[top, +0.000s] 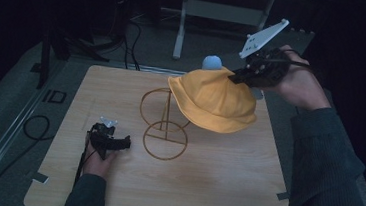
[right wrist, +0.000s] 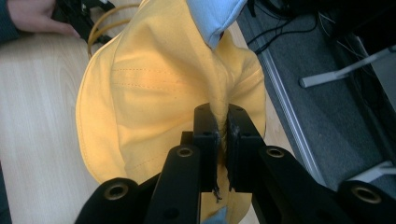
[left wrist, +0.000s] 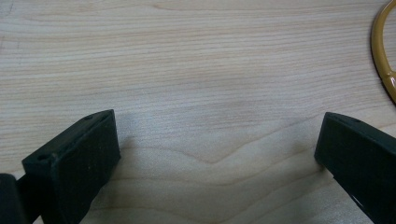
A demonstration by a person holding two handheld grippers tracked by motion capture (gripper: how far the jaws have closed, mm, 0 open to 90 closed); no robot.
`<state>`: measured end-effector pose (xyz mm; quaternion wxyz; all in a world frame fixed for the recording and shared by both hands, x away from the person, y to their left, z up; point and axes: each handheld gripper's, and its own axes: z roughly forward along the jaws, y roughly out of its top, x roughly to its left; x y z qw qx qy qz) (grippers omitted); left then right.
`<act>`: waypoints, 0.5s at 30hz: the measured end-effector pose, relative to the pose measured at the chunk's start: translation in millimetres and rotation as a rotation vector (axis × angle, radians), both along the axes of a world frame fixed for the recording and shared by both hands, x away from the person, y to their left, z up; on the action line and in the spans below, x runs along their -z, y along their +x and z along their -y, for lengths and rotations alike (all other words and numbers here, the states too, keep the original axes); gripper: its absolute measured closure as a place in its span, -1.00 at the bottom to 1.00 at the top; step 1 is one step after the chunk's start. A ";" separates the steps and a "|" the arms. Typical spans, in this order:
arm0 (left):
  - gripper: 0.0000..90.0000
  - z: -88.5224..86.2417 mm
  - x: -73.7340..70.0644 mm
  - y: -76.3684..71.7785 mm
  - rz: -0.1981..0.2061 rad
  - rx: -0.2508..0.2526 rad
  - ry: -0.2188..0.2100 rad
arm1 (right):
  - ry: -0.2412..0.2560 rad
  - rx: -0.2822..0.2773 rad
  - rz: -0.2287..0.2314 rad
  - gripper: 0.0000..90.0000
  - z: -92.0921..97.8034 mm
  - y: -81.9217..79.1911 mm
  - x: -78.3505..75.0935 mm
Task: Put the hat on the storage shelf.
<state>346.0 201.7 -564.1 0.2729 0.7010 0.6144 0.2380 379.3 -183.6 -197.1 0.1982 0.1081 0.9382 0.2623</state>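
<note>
High view: yellow hat up in the air, just above and to the right of the gold wire stand. Pinched tight at a fold of the top by the right gripper, jaws squeezed shut on the cloth. Blue lining peeking out of the hat. Looks soft and floppy, light, easy to bend, not slippery. Best held by a bunched fold or the brim. Left gripper resting on the wooden table, left of the stand, jaws wide apart, holding nothing.
</note>
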 end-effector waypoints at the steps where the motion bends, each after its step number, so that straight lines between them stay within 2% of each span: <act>1: -1.00 0.0 0.0 0.0 0.000 0.000 0.000 | 0.003 -0.002 0.000 0.87 -1.7 0.0 -0.2; 15: -1.00 -0.1 -0.1 0.1 0.001 0.002 0.003 | 0.043 -0.035 0.011 0.87 -27.3 3.9 4.6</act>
